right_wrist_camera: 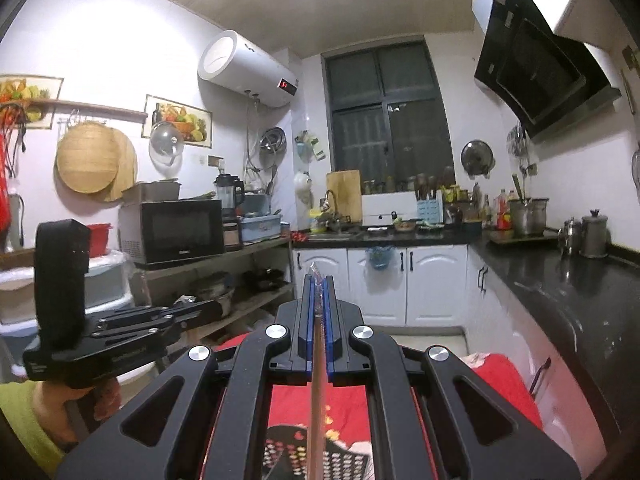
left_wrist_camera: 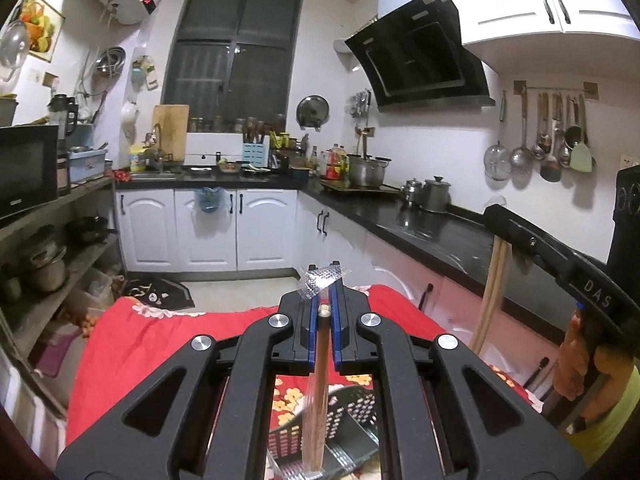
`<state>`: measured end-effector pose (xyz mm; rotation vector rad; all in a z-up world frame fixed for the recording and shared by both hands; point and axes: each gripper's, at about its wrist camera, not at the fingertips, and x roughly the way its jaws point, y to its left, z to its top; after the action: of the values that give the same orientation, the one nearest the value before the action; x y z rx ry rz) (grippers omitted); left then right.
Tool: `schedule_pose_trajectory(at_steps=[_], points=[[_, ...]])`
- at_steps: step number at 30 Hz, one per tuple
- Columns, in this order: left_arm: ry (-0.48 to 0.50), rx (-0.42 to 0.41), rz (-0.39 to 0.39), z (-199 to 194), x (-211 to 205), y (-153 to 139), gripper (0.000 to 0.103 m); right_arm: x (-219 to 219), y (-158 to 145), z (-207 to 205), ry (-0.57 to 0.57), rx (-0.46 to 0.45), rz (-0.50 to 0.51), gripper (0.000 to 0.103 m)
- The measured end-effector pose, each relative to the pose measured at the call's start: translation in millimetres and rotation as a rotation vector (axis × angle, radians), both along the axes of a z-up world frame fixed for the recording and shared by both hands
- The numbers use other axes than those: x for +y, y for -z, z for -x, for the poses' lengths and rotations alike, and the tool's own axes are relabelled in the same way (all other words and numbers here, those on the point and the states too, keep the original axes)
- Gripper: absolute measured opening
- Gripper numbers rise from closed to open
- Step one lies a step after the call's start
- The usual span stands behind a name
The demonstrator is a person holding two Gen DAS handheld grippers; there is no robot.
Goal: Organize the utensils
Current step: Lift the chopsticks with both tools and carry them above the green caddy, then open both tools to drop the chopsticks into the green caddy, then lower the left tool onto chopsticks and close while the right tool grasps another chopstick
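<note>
Above the red floral cloth (left_wrist_camera: 160,336) on the table, the left tongs (left_wrist_camera: 325,312) were clamped on wooden chopsticks (left_wrist_camera: 316,400) hanging toward a black perforated basket (left_wrist_camera: 352,412), while the right tongs (right_wrist_camera: 319,304) pinched another chopstick (right_wrist_camera: 316,400).

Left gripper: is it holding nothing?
No, the left gripper is shut on wooden chopsticks that hang down between its blue pads over the black basket.
</note>
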<state>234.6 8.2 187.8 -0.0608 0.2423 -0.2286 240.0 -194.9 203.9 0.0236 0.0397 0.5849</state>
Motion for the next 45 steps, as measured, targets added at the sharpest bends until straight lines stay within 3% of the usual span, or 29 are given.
schedule_pose_trajectory(at_steps=[16, 21, 22, 25, 28, 36, 41, 45], points=[[-0.009, -0.048, 0.039, -9.6, 7.1, 36.0, 0.003, 5.6, 47.1, -28.0, 0.065, 0.001, -0.021, 0.005], [-0.005, -0.024, 0.034, -13.1, 6.5, 46.2, 0.003, 7.8, 61.0, -35.0, 0.081, 0.027, -0.038, 0.005], [-0.006, -0.014, 0.039, -13.5, 6.9, 50.5, 0.003, 7.1, 64.2, -35.7, 0.08, 0.036, -0.04, 0.009], [-0.011, 0.01, 0.052, -14.1, 10.4, 61.2, 0.013, 3.8, 73.0, -33.6, 0.095, 0.052, -0.052, 0.043], [-0.019, 0.028, 0.066, -10.2, 14.1, 69.7, 0.023, -1.8, 80.2, -31.4, 0.096, 0.071, -0.059, 0.044], [-0.059, 0.006, 0.053, 13.4, 19.5, 73.2, 0.07, -16.9, 95.9, -15.6, 0.121, 0.101, -0.021, 0.062], [-0.086, -0.003, 0.051, 29.0, 21.7, 76.9, 0.092, -21.3, 101.1, -1.2, 0.136, 0.103, 0.018, 0.07], [-0.1, 0.004, 0.056, 40.9, 26.4, 80.5, 0.092, -24.9, 104.1, 10.2, 0.139, 0.114, 0.038, 0.073]])
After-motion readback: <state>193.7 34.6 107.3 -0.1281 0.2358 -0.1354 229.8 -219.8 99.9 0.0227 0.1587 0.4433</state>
